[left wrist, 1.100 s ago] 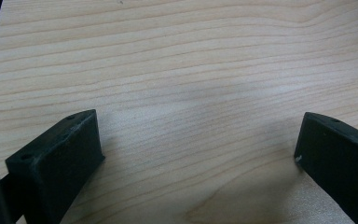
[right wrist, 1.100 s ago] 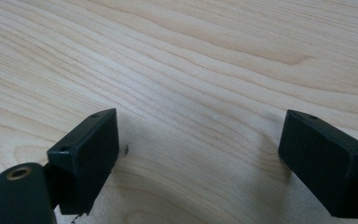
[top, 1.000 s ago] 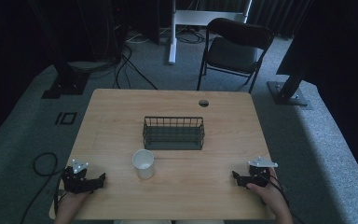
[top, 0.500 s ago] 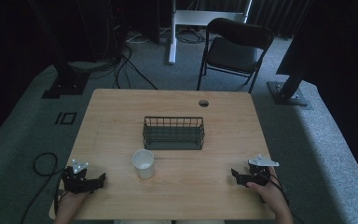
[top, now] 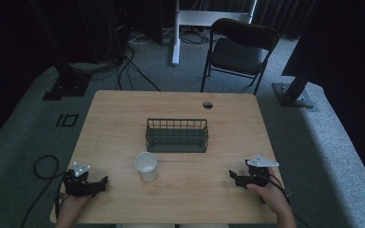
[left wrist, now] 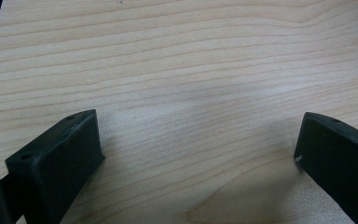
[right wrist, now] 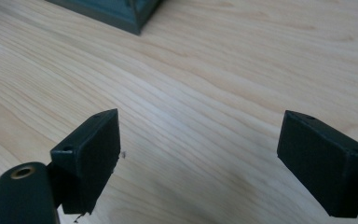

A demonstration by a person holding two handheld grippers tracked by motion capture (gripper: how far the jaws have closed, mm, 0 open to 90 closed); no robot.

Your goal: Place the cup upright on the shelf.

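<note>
A white paper cup (top: 146,166) stands upright on the wooden table (top: 123,118), just in front of a dark wire basket (top: 177,135) at the table's middle. My left gripper (top: 102,183) rests low at the front left, to the left of the cup, its jaws pointing right. In the left gripper view the left gripper (left wrist: 198,144) is open over bare wood. My right gripper (top: 234,177) sits at the front right, jaws pointing left. In the right gripper view the right gripper (right wrist: 198,144) is open and empty, with a corner of the basket (right wrist: 121,11) at the top.
A round cable hole (top: 207,105) lies near the table's far edge. A black folding chair (top: 237,47) stands behind the table, with stand bases (top: 292,95) and floor cables (top: 133,66) around. A cable (top: 40,166) trails from the left gripper off the table's left side.
The right gripper has slid slightly to the left along the table front. The left gripper, cup and basket have not moved.
</note>
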